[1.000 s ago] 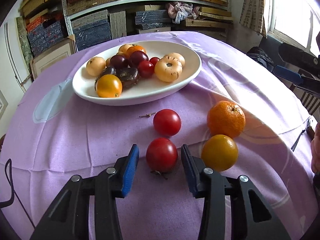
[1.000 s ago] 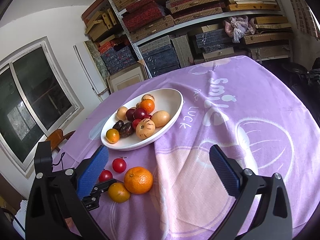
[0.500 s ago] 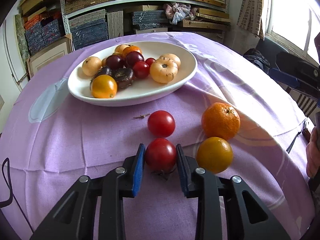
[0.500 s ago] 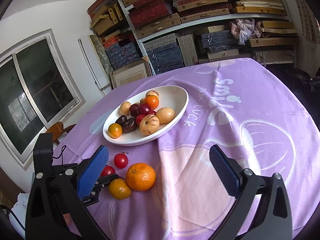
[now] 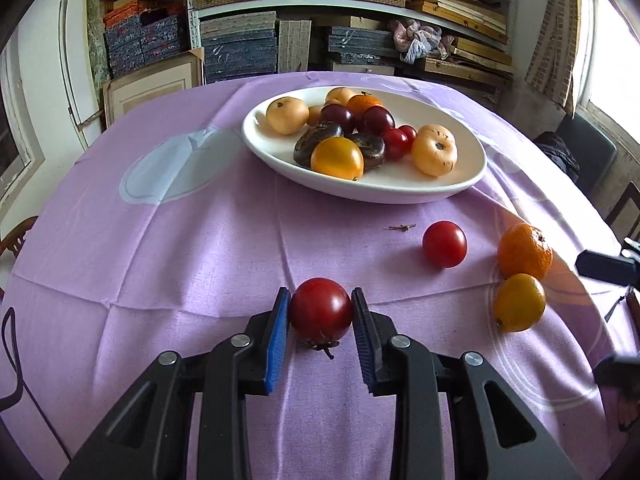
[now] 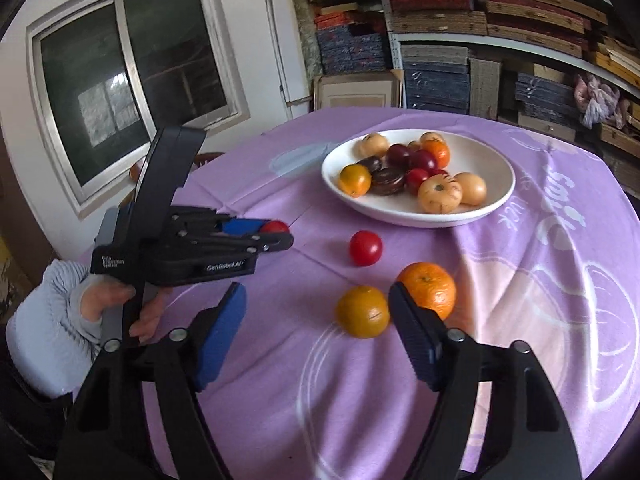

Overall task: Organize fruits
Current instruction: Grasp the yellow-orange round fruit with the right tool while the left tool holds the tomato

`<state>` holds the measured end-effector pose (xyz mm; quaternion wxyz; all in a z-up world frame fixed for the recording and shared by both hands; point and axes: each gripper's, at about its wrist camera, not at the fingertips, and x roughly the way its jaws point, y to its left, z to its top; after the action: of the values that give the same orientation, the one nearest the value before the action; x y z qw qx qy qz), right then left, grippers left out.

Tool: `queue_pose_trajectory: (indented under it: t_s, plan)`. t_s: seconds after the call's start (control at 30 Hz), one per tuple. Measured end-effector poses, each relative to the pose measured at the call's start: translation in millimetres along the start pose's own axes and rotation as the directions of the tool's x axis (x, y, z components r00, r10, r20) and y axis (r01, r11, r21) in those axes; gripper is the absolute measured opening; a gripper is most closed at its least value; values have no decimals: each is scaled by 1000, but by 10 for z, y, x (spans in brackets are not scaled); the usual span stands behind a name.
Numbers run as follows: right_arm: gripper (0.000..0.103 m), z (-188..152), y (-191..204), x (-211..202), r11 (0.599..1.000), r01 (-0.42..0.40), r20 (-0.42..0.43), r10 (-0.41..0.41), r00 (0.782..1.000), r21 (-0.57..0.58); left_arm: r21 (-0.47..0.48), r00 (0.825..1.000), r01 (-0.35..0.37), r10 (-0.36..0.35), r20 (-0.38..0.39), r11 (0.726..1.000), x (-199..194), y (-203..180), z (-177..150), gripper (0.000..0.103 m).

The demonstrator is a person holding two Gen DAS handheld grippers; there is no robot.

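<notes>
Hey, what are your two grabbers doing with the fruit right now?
Left gripper shut on red tomato. Right gripper open, closing toward yellow fruit. Path to plate clear.

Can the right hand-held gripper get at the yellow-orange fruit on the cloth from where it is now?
Probably yes. The right hand-held gripper stands open and the yellow-orange fruit lies just ahead with nothing in between; the orange crowds its right pad.

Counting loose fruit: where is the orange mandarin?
On the purple cloth, the orange mandarin sits right of the yellow fruit, below the white plate.
</notes>
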<state>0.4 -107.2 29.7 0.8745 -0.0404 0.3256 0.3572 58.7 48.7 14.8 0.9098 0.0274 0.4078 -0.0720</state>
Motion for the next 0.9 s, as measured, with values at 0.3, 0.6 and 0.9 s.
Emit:
queue_pose_trajectory:
  t_s: [0.3,0.6,0.9]
  plan:
    - [70,-32,-47,299,999,35,-79,-34,996,19,8,1000,29,-28,-10,1000,4,-7,-21,31]
    - [54,52,-191,517,996,45,-141,-34,989,76,5,999,32,-31,-23,999,19,-15,-24,31]
    - [38,69,-263,582,993,42,-154,-25,988,107,-3,999,25,-25,-21,1000,10,-9,-31,31]
